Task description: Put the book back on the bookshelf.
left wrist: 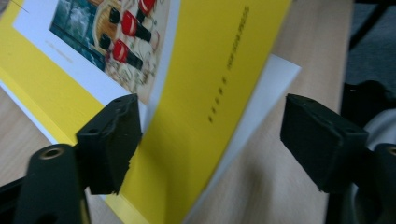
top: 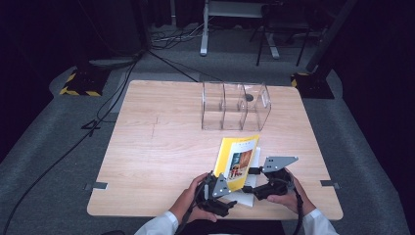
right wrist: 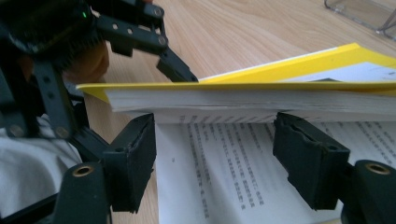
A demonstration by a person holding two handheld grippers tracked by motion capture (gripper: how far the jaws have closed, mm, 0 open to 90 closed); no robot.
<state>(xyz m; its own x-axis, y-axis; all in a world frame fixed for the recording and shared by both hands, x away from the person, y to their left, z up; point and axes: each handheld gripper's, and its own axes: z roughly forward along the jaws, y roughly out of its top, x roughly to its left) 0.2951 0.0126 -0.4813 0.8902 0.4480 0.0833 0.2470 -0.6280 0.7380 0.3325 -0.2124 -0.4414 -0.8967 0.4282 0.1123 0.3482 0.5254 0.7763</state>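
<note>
High view: left gripper [top: 219, 187] and right gripper [top: 258, 172], both agape and gripping nothing, flank a half-open yellow book [top: 237, 161]; unsupported raised cover may flop shut.

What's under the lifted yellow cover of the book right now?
Under the yellow cover sits a thick block of raised pages; below them an open printed page lies flat. The table beneath the book is hidden. Both tongs, left and right, stand open.

Wooden table [top: 147, 161]: yellow book [top: 237, 156], clear organizer [top: 235, 105]
</note>
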